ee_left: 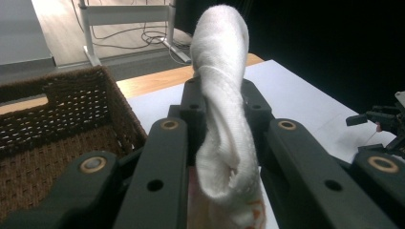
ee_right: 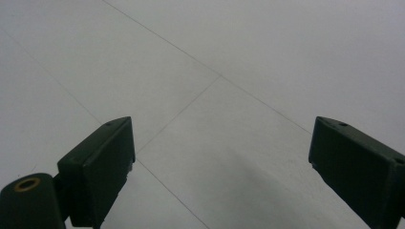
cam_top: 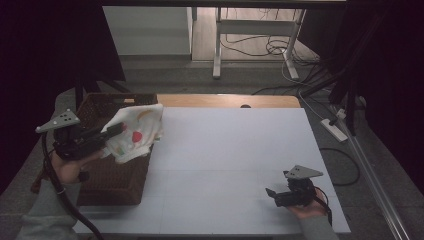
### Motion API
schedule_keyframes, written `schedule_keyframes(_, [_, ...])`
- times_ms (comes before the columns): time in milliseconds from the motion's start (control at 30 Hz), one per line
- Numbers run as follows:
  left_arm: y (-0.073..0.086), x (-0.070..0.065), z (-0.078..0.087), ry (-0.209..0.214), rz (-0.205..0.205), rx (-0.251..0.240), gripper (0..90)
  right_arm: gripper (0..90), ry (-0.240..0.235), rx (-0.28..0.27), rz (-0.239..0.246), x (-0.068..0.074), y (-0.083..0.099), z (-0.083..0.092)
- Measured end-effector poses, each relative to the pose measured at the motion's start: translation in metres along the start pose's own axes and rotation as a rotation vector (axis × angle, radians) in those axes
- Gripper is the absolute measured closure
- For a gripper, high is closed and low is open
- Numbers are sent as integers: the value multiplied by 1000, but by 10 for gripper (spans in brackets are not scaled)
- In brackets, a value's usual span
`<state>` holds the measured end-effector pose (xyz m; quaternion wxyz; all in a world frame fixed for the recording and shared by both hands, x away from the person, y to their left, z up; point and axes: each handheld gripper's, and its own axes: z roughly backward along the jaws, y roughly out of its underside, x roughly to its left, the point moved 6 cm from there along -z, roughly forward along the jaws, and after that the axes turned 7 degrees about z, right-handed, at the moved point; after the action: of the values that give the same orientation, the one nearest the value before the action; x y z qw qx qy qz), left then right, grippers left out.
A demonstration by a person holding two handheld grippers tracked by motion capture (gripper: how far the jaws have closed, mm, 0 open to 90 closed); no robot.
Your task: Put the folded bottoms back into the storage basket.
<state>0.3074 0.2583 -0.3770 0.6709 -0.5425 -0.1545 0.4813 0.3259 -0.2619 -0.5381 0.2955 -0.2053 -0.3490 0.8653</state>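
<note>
Left tongs [cam_top: 116,131] clamped on a white printed cloth [cam_top: 135,131], held above the woven basket [cam_top: 115,175] at the surface's left edge. Right tongs [cam_top: 271,194] rest wide apart, low over the bare white surface [cam_top: 230,150].

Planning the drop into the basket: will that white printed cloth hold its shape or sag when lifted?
The cloth probably sags: it droops in loose folds from the left gripper. It looks light, since a pinch at one edge carries it. It should slump into the wicker basket.
</note>
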Motion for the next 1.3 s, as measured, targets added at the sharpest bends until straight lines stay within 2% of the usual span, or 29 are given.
schedule_keyframes(500, [3,15,21,-40,17,-17,760,88,-1,-1,4,0,-1,0])
schedule_keyframes(1300, [13,38,39,-99,53,-17,759,88,-1,1,7,0,-1,-1])
